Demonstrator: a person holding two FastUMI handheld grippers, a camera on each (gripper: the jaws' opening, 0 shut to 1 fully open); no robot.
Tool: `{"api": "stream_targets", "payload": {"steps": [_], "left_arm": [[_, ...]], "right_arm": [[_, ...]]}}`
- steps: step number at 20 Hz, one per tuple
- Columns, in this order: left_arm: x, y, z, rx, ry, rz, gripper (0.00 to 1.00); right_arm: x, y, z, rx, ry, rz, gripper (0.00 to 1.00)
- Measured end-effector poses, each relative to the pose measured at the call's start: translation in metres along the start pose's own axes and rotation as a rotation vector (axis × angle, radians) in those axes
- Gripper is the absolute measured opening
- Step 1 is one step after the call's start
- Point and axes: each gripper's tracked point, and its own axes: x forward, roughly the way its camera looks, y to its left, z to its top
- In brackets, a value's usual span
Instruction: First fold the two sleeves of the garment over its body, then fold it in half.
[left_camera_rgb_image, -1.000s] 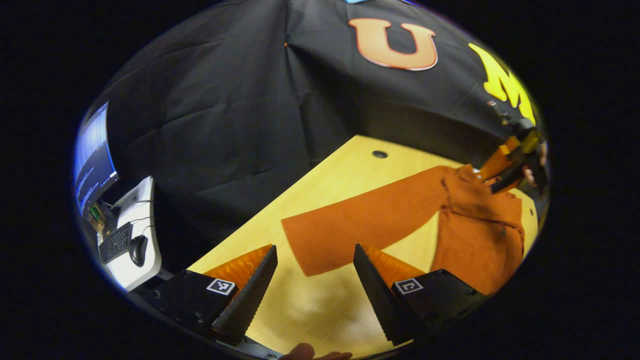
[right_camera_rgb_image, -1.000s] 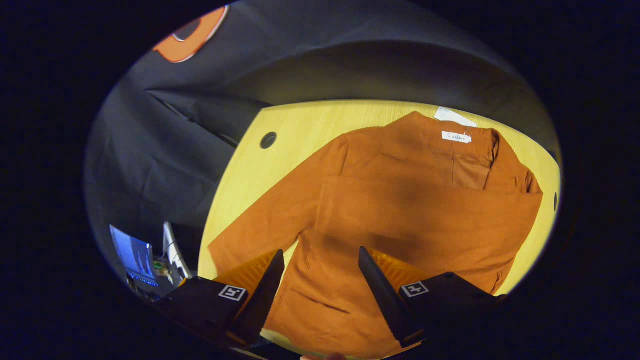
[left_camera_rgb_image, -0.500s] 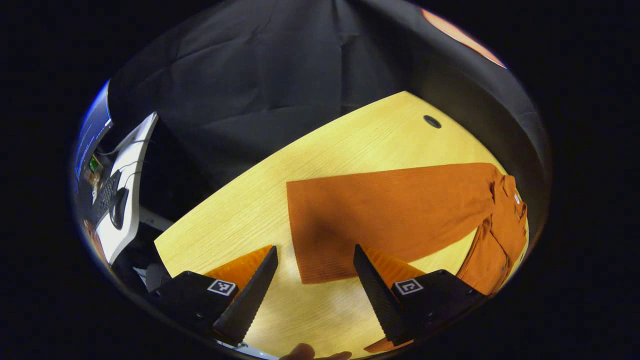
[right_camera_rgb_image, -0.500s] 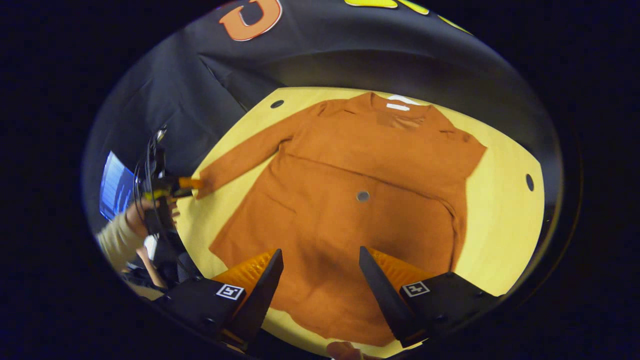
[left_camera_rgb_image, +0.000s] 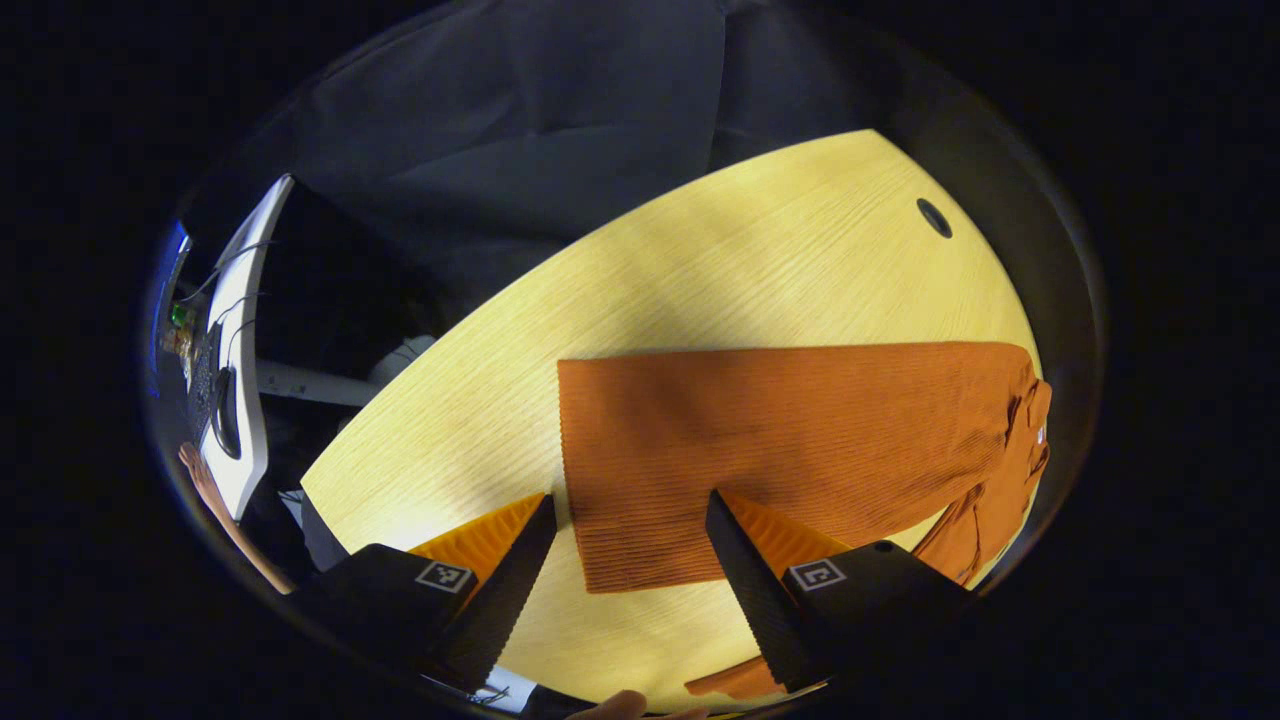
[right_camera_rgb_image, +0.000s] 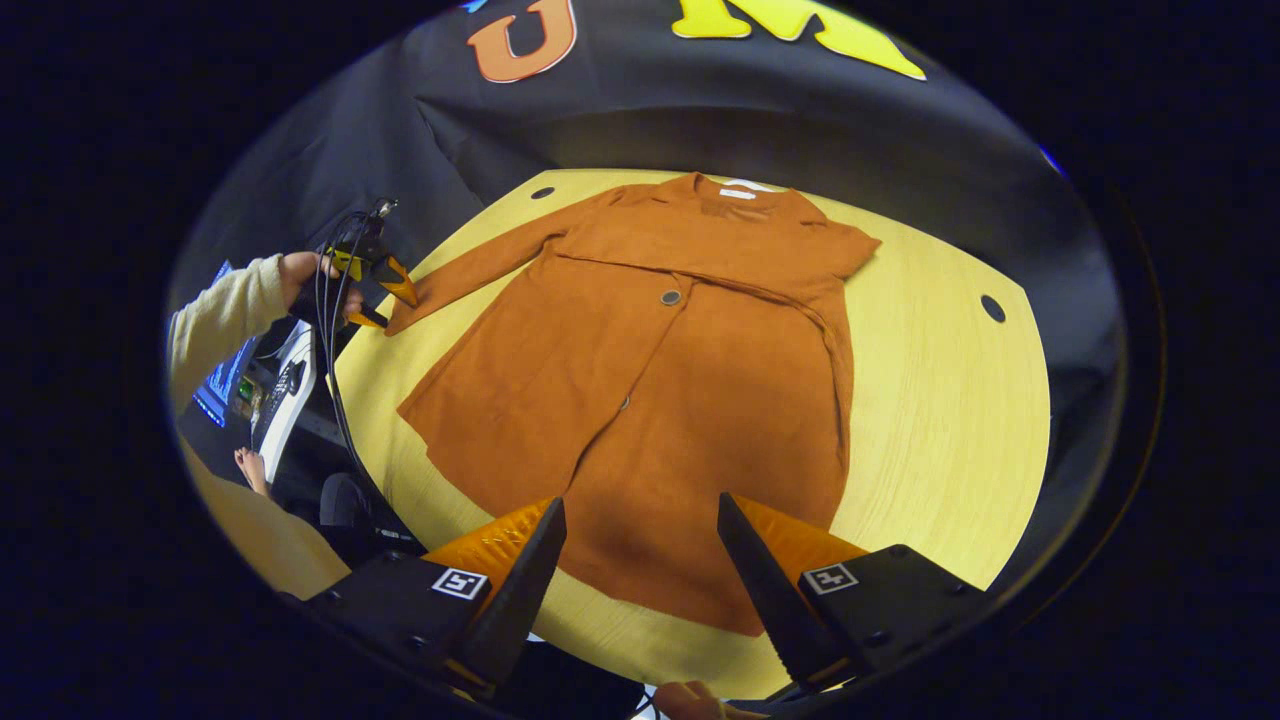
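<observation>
I hold the left tongs (left_camera_rgb_image: 625, 570) spread apart just above the cuff of the outstretched sleeve (left_camera_rgb_image: 780, 440), which lies flat between them. My right tongs (right_camera_rgb_image: 640, 580) hang apart over the hem of the garment (right_camera_rgb_image: 660, 380) spread on the desk (right_camera_rgb_image: 950, 400).

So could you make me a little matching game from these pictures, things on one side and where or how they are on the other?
Things:
1. coat
2. left sleeve
3. right sleeve
4. left tool

States:
a. folded across the body
b. open, above the cuff
c. spread on the yellow table
d. stretched out sideways

Pairs: 1-c, 2-d, 3-a, 4-b
</observation>
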Motion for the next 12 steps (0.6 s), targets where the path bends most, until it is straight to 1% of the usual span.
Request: {"api": "stream_targets", "payload": {"steps": [2,3,4,5,7,9,11,12], "left_arm": [[0.001,0.002,0.000,-0.011,0.064,-0.001,0.98],[0.001,-0.001,0.001,-0.040,0.069,-0.002,0.89],[-0.003,-0.004,0.003,-0.046,0.073,-0.003,0.84],[-0.006,-0.008,0.005,-0.042,0.072,-0.012,0.81],[-0.003,-0.015,0.005,-0.058,0.074,-0.054,0.45],[0.000,-0.012,0.004,-0.058,0.072,-0.057,0.10],[-0.003,-0.017,0.009,-0.041,0.047,-0.077,0.06],[-0.008,-0.017,0.012,-0.024,0.026,-0.066,0.04]], "right_arm": [[-0.004,-0.011,-0.009,0.038,-0.010,-0.009,0.98],[-0.004,-0.016,-0.011,0.061,-0.018,-0.013,0.98],[-0.004,-0.023,-0.013,0.088,-0.023,-0.025,0.98],[-0.005,-0.031,-0.015,0.116,-0.032,-0.037,0.98],[-0.007,-0.047,-0.018,0.157,-0.049,-0.072,0.98],[-0.010,-0.063,-0.020,0.180,-0.056,-0.099,0.98],[-0.016,-0.076,-0.023,0.194,-0.060,-0.123,0.98],[-0.018,-0.081,-0.024,0.202,-0.063,-0.131,0.98]]}}
